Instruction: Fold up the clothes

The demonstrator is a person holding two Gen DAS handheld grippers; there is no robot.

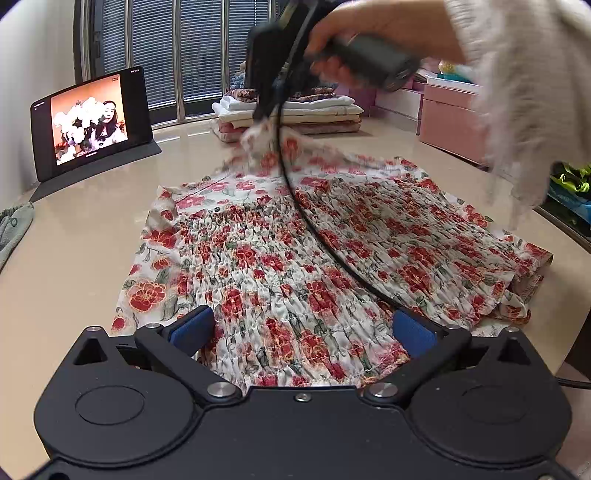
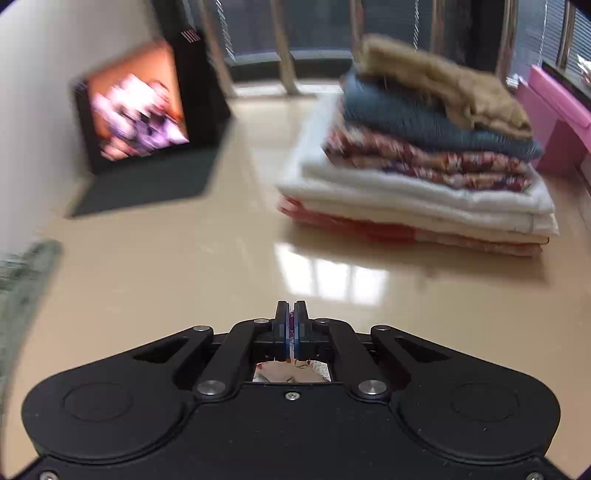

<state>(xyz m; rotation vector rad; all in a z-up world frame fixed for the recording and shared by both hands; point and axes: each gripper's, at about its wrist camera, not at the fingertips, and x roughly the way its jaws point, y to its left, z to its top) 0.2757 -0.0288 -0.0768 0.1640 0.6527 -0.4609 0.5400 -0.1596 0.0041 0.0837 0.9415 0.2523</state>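
Two tools in play, one in each of my hands. Left tool hangs low over the near hem of the floral garment, blue pads spread wide with the smocked cloth lying between them, not pinched. Garment lies mostly flat on the beige worktop, red flowers on white, its far edge lifted off the surface. That lifted edge is held by my right tool, seen from the left wrist view above the far side of the garment, my right hand around the grip and a black cable trailing down across the cloth. Right wrist view: fingers pressed together on a thin sliver of the floral fabric, more of it showing below the fingers. Beyond, a stack of folded clothes sits on the worktop; a tablet stands propped at far left, screen lit. Grey-green cloth at the left edge.
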